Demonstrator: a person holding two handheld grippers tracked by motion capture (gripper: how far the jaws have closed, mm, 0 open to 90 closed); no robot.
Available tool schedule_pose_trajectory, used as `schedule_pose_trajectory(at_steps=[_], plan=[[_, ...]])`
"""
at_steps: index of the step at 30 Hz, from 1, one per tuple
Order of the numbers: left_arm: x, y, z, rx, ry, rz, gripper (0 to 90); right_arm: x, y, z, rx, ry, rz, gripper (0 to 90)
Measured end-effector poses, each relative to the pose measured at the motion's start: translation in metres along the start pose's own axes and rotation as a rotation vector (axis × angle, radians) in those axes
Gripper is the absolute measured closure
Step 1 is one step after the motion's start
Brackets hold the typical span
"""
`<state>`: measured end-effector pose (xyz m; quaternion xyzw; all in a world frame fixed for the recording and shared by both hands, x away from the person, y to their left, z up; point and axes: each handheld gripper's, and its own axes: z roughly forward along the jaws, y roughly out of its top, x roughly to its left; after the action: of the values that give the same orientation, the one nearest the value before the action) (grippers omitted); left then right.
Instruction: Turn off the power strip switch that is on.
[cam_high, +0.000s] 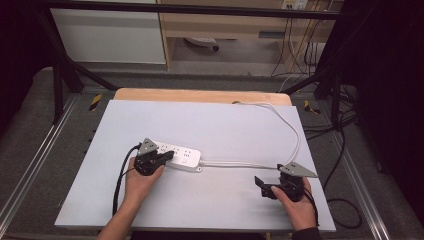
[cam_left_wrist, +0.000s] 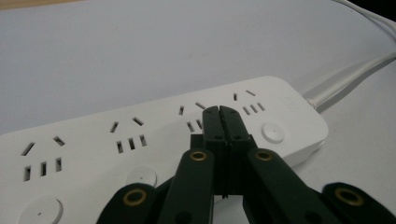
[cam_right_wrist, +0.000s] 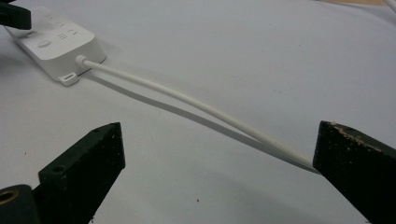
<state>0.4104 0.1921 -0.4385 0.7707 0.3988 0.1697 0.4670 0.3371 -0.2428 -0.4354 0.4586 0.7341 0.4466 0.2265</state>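
On the grey table top (cam_high: 210, 125), left of centre, the white power strip (cam_high: 177, 156) is lying flat. Over its socket face the left gripper (cam_left_wrist: 219, 110) is hovering with jaws pressed together and empty — likely poised to press a round switch button (cam_left_wrist: 273, 132). The right gripper (cam_right_wrist: 219, 154) is waiting with jaws spread wide beside the white cable (cam_right_wrist: 187, 100) — probably readying to steady it.

I see a white smooth plastic power strip (cam_left_wrist: 154, 140), slightly glossy; its white rubbery cord (cam_right_wrist: 187, 100); matt pale-grey tabletop (cam_high: 210, 125); matt black jaws.
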Motion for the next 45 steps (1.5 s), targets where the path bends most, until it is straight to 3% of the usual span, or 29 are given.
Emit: schedule_pose_trajectory(at_steps=[45], plan=[[0.0, -0.0026, 0.0036, 0.008, 0.002, 0.002, 90.0, -0.0005, -0.0002, -0.0001, 0.001, -0.001, 0.004, 3.0]])
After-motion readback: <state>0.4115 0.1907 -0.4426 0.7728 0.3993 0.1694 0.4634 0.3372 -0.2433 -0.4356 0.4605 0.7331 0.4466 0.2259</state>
